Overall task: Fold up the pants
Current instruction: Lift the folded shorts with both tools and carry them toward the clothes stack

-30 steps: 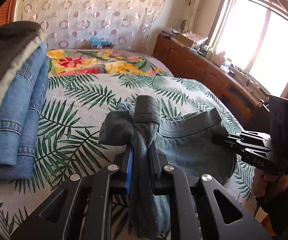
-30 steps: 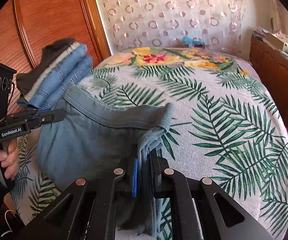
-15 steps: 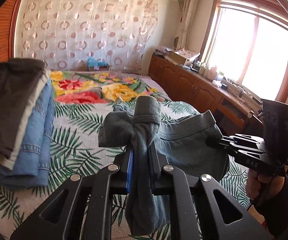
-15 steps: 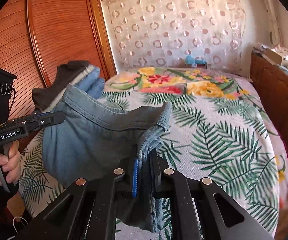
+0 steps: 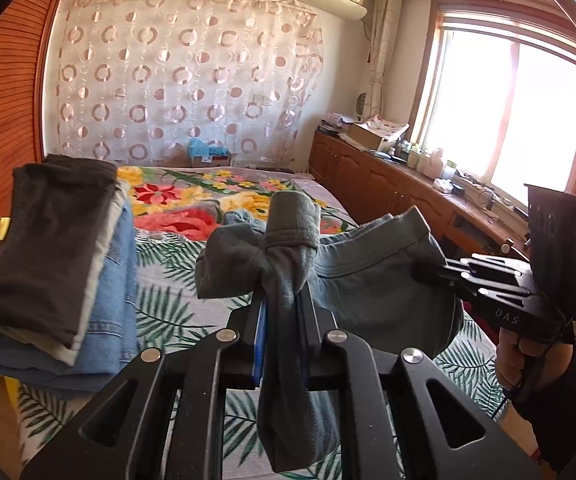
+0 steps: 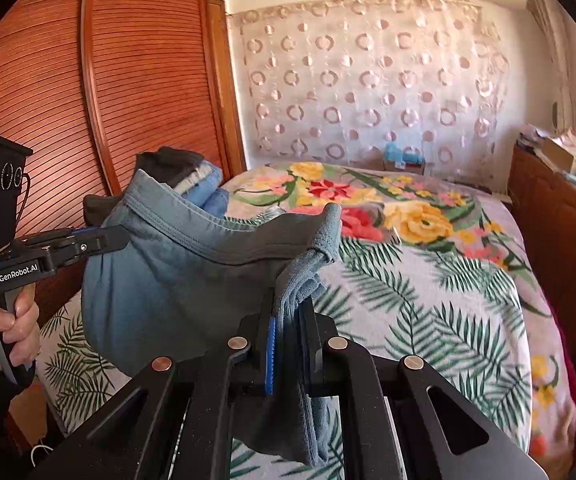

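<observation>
At the far left a stack of folded clothes (image 5: pixel 60 264), dark on top with pale grey and blue denim beneath, sits on the edge of the bed (image 5: pixel 176 312) beside a slatted wooden wardrobe door (image 6: pixel 88 92). Next along, the left gripper (image 5: pixel 282 304) has its jaws pinched tight on a bunched corner of the grey-blue pants (image 5: pixel 368 280), the cloth spilling out in front of and under the fingers. From there the waistband spans across, sagging a little, with the body of the pants hanging in a pouch clear above the palm-leaf bedspread. In the right wrist view the same garment (image 6: pixel 176 272) stretches from the left gripper (image 6: pixel 108 238), gripped by a hand (image 6: pixel 12 328), over to the right gripper (image 6: pixel 288 320), whose jaws are likewise clamped on a gathered fold of the fabric. Farther right, the right gripper (image 5: pixel 440 272) shows in the left wrist view with its tips buried in the waistband, and behind it runs a wooden cabinet (image 5: pixel 388 192) under a bright window (image 5: pixel 512 120).
</observation>
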`<control>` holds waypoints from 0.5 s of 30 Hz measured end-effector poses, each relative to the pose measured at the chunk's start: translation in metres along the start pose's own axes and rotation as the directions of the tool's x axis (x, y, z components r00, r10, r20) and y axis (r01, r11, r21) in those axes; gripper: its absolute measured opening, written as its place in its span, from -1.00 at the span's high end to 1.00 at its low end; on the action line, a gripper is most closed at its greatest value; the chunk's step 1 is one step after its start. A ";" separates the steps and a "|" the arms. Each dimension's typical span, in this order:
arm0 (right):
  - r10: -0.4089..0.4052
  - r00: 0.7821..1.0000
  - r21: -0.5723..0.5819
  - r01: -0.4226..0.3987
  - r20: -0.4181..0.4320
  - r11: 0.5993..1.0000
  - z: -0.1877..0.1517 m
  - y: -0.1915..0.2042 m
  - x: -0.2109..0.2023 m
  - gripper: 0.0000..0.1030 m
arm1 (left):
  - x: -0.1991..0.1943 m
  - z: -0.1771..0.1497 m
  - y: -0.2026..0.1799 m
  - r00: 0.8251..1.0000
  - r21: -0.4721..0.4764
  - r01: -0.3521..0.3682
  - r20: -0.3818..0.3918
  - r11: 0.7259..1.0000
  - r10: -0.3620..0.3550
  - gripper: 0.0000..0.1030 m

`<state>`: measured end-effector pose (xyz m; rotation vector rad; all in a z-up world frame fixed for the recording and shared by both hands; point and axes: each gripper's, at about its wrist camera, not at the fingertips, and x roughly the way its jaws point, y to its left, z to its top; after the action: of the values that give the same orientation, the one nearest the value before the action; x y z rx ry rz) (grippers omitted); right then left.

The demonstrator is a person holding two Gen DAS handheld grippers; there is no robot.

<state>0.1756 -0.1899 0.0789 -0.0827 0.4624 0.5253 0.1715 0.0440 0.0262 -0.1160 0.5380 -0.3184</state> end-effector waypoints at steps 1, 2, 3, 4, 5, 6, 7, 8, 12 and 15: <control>0.008 1.000 -0.012 -0.008 0.006 1.000 0.004 0.003 0.002 0.82 | -0.002 0.001 0.002 1.000 0.002 -0.009 0.003 1.000 0.009 0.73; 0.014 1.000 -0.020 -0.014 0.009 1.000 0.006 0.002 0.006 0.82 | -0.004 0.003 0.005 1.000 0.004 -0.020 0.009 1.000 0.020 0.73; 0.021 1.000 -0.030 -0.021 0.014 0.999 0.008 0.001 0.010 0.82 | -0.007 0.004 0.006 0.999 0.003 -0.031 0.015 1.000 0.031 0.73; 0.029 0.999 -0.040 -0.028 0.019 0.999 0.012 0.003 0.013 0.82 | -0.008 0.005 0.010 0.999 0.002 -0.040 0.019 0.999 0.040 0.73; 0.037 0.999 -0.051 -0.036 0.024 0.998 0.016 0.005 0.017 0.82 | -0.010 0.007 0.013 0.998 0.000 -0.049 0.024 0.999 0.049 0.72; 0.044 0.999 -0.063 -0.042 0.029 0.997 0.021 0.006 0.021 0.82 | -0.011 0.010 0.017 0.998 -0.003 -0.060 0.029 0.998 0.060 0.72; 0.051 0.998 -0.073 -0.049 0.032 0.996 0.024 0.008 0.025 0.82 | -0.013 0.011 0.020 0.997 -0.005 -0.070 0.033 0.998 0.070 0.72; 0.059 0.998 -0.085 -0.055 0.035 0.995 0.029 0.010 0.029 0.82 | -0.014 0.013 0.025 0.996 -0.005 -0.081 0.038 0.997 0.081 0.73; 0.081 0.996 -0.120 -0.076 0.040 0.990 0.042 0.010 0.050 0.82 | -0.018 0.020 0.040 0.992 -0.011 -0.117 0.054 0.993 0.118 0.73; 0.097 0.994 -0.147 -0.089 0.046 0.985 0.054 0.012 0.064 0.82 | -0.022 0.026 0.052 0.991 -0.019 -0.122 0.060 0.992 0.123 0.72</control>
<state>0.2401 -0.1391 0.0990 -0.1871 0.3768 0.6516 0.1811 0.1014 0.0485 -0.1065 0.4844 -0.1904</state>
